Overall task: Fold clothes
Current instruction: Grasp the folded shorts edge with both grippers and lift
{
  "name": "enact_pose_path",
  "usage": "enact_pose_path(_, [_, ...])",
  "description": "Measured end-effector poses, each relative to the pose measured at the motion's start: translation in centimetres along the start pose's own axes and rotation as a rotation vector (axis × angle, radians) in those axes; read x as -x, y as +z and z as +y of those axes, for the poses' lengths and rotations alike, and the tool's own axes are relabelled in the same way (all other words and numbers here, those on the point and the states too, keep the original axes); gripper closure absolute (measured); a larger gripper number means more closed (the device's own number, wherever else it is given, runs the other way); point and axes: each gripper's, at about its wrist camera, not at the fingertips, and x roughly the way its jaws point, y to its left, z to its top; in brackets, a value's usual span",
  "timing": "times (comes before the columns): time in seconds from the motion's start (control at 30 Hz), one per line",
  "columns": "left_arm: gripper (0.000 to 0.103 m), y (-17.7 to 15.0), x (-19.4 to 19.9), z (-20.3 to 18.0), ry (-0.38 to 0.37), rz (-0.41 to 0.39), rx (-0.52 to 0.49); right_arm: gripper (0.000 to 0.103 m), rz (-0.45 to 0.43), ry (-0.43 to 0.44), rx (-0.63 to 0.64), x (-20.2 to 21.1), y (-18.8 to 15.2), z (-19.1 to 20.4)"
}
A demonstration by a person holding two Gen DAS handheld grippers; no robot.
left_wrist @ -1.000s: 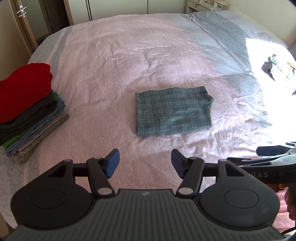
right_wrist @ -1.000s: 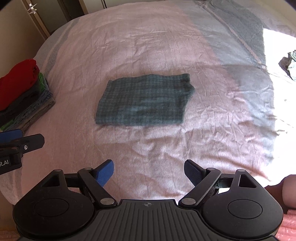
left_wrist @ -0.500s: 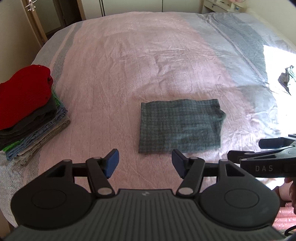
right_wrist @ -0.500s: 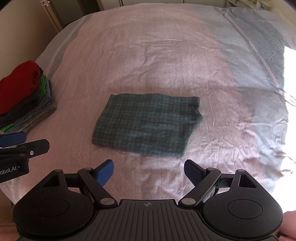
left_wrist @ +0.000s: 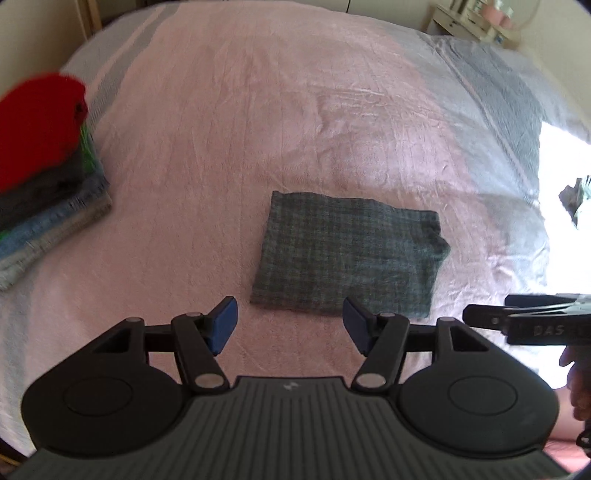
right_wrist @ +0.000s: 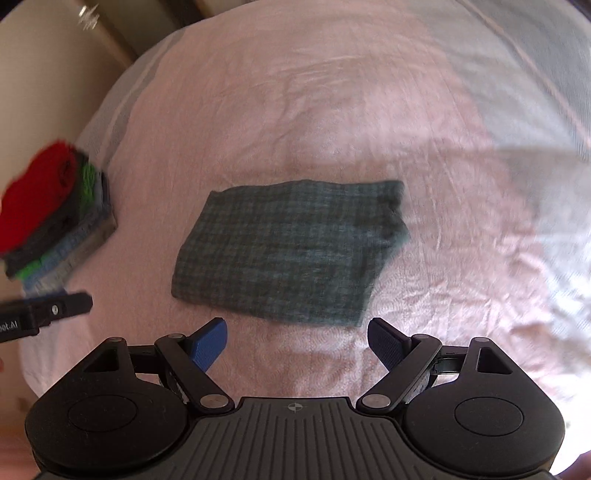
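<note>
A folded dark green checked cloth (left_wrist: 351, 254) (right_wrist: 291, 251) lies flat on the pink bedspread (left_wrist: 229, 155) (right_wrist: 295, 110). My left gripper (left_wrist: 290, 326) hovers open just short of the cloth's near edge, nothing between its blue pads. My right gripper (right_wrist: 297, 345) is open too, just short of the same near edge. In the left wrist view the right gripper's black fingers (left_wrist: 517, 321) reach in from the right. The left gripper's finger (right_wrist: 55, 308) shows at the left of the right wrist view.
A stack of folded clothes (left_wrist: 44, 177) (right_wrist: 51, 218) with a red garment on top sits at the bed's left edge. A crumpled garment (left_wrist: 576, 195) lies in bright sun at the far right. A bedside cabinet (left_wrist: 476, 22) stands beyond the bed.
Both grippers have come closer to the checked cloth and lower, so it now lies just beyond their fingertips. Their jaws stayed equally wide. The cloth has not moved.
</note>
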Motion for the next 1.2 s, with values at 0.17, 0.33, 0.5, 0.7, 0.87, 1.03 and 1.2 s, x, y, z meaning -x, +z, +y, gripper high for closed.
enact_pose_path(0.17, [0.046,0.9,-3.7,2.9,-0.091,0.034,0.062,0.017,-0.005,0.092,-0.169,-1.6,0.2,-5.0])
enact_pose_path(0.33, [0.048,2.6,-9.4,5.3,-0.162,0.078,0.107,0.017,-0.026,0.149,-0.25,-4.1,0.5,-7.6])
enact_pose_path(0.5, [0.049,3.9,-14.8,7.4,-0.195,0.1,0.123,0.017,-0.046,0.161,-0.31,-7.9,1.2,-10.1])
enact_pose_path(0.7, [0.049,4.5,-20.3,10.1,-0.306,0.173,0.19,0.017,-0.044,0.219,-0.363,-12.0,2.0,-13.1])
enact_pose_path(0.87, [0.049,4.5,-23.3,11.7,-0.444,0.187,0.269,0.018,-0.04,0.398,-0.383,-14.8,2.6,-15.3])
enact_pose_path(1.03, [0.052,4.6,-25.6,12.8,-0.581,0.193,0.327,0.049,-0.003,0.521,-0.338,-17.5,4.2,-15.2])
enact_pose_path(1.2, [0.057,5.1,-27.7,12.0,-0.68,0.221,0.325,0.05,0.035,0.603,-0.31,-20.0,5.5,-14.1])
